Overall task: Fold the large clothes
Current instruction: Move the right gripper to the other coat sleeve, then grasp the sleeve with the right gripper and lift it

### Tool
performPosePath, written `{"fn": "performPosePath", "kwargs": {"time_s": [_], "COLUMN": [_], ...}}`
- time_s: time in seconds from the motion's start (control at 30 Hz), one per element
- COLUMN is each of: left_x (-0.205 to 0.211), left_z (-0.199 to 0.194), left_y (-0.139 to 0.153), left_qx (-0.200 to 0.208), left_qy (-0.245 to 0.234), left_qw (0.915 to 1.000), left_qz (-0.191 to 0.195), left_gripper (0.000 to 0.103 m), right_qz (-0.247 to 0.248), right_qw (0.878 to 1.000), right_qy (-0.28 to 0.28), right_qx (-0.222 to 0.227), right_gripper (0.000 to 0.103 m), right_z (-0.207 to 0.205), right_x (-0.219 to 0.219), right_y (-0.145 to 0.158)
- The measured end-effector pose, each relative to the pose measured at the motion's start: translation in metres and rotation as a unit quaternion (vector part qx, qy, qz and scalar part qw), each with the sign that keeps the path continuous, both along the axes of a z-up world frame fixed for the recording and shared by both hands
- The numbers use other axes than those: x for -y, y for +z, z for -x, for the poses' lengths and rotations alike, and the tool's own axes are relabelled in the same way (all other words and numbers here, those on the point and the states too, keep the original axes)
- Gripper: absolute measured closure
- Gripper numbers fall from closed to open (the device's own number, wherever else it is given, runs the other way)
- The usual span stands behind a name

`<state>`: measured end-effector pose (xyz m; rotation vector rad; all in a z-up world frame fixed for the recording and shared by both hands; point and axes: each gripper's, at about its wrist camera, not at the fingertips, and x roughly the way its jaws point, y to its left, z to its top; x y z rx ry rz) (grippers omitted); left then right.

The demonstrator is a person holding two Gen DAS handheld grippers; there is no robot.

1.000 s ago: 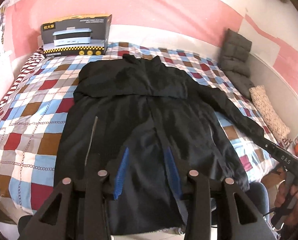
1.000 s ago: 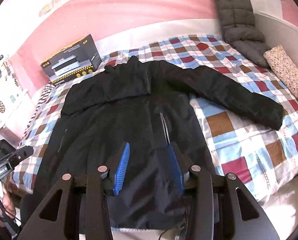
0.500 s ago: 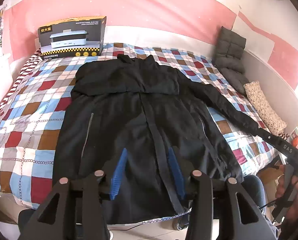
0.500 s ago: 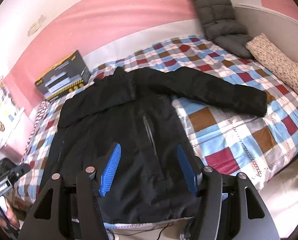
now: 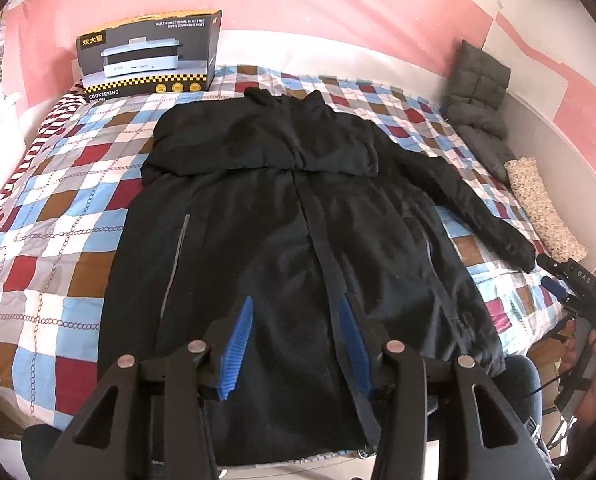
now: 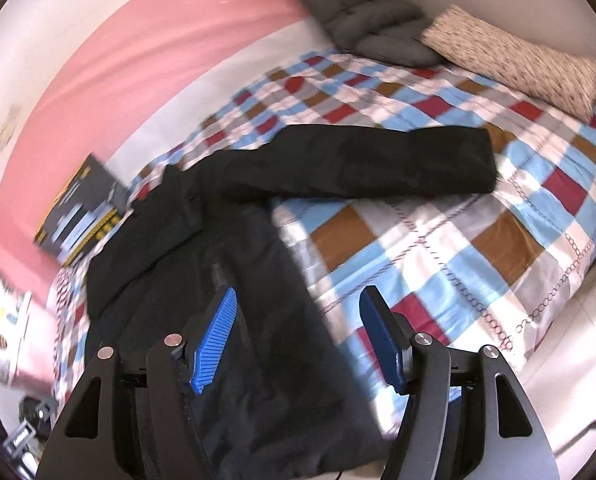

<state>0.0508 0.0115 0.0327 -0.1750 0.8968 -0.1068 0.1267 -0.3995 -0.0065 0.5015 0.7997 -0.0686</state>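
A large black coat lies flat, front up, on the checked bedspread. Its left sleeve is folded across the chest; its right sleeve stretches out to the side. My left gripper hangs above the coat's lower hem with its blue pads apart and nothing between them. My right gripper is over the coat's right edge; its jaws are opening and hold nothing. It also shows at the right edge of the left wrist view, as the right gripper in a hand beyond the sleeve cuff.
A black appliance box stands at the bed's far left by the pink wall. A grey padded cushion and a speckled pillow lie along the right side. The bed's near edge runs under the coat's hem.
My right gripper has swung right toward the outstretched sleeve, rolled, and spread its pads wider. The left gripper's view has barely shifted, its pads slightly wider.
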Motion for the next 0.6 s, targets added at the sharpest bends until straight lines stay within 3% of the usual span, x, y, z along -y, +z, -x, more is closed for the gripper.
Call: {"fn": "performPosePath", "kwargs": {"time_s": [0.33,0.6], "left_x": [0.01,0.007], "left_z": [-0.052,-0.088], "left_y": [-0.023,-0.04], "left_qx": [-0.024,-0.041], "left_qy": [-0.007,-0.008], "left_qw": [0.9996,0.9988], "left_qz": [-0.015,-0.025], "left_gripper": [0.056,0.056], "right_qz": [-0.017,-0.087], "right_qw": [0.995,0.983], "right_qy": [-0.083,-0.144], "right_qx": [-0.046,-0.073], "right_gripper": [0.038,0.038], "right_z": [-0.057,-0.098], "right_x": [0.073,0.131], "right_y": [-0.053,-0.1]}}
